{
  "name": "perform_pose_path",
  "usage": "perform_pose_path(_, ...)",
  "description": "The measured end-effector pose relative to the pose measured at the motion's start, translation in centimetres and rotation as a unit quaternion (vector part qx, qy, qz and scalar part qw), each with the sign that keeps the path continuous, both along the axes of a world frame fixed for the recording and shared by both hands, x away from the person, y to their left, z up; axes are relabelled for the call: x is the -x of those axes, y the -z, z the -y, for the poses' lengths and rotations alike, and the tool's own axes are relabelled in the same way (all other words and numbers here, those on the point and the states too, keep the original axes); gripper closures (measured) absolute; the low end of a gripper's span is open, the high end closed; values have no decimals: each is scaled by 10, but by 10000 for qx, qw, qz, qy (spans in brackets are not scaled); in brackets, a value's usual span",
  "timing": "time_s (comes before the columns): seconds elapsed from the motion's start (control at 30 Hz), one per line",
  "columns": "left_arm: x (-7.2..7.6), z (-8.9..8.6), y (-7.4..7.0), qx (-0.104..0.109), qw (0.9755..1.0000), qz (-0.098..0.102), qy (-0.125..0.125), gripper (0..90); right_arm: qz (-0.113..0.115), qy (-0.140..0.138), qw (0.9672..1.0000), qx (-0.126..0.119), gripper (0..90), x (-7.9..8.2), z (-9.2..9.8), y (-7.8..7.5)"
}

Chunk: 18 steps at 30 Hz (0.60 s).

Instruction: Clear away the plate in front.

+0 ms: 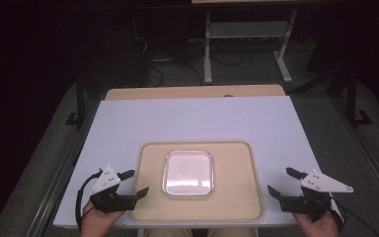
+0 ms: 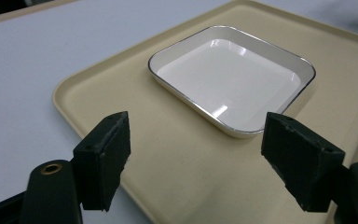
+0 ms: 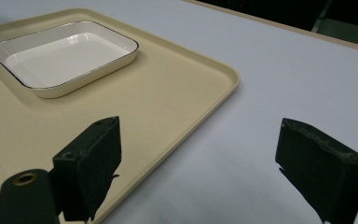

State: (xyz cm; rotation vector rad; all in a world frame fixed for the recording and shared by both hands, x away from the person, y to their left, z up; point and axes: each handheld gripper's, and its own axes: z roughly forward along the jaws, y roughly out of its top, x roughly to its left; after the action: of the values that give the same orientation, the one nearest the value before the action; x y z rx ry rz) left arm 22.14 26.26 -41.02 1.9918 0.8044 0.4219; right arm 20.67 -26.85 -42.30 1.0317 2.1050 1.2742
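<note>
Two grippers: one in each of the person's hands, at the near edge of the table, one on either side of the tray.
Tray (image 1: 237, 197): beige, rectangular with rounded corners and a raised rim, lying flat on the white table top (image 1: 192, 121) toward the person's side.
Dish (image 1: 188, 172): white, square with rounded corners and a thin dark rim line, shallow, sitting inside the tray slightly left of the tray's middle; nothing lies in it.
Left gripper (image 1: 134, 183): just beside the tray's left rim, near its front left corner, jaws spread wide with nothing between them; one jaw tip reaches over the tray's rim, the other sits outside it.
Left gripper view: the left gripper (image 2: 196, 158) looks across the tray (image 2: 177, 177) at the dish (image 2: 230, 77), which lies beyond the jaws and apart from them.
Right gripper (image 1: 283, 181): to the right of the tray, clear of its right rim, jaws spread wide and holding nothing, pointing toward the tray.
Right gripper view: the right gripper (image 3: 198, 161) hangs over the bare table top (image 3: 279, 79) beside the tray's (image 3: 168, 93) corner; the dish (image 3: 63, 56) sits farther in on the tray, well apart from the jaws.
Hands: the left hand (image 1: 97, 222) and the right hand (image 1: 321, 224) hold the gripper bodies from the bottom edge of the high view.
Beyond the table: a dark floor with a white metal stand (image 1: 246, 34) and loose cables (image 1: 227, 59).
</note>
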Motion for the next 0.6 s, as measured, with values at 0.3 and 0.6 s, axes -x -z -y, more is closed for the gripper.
perform_pose_path(0.3,4,-9,3,-58,9999,94,-69,224,-7,-7,10000,-10,133,0,0,0)
perform_pose_path(0.6,9,-15,7,-108,9996,151,-197,198,-3,-4,10000,-62,133,2,2,0)
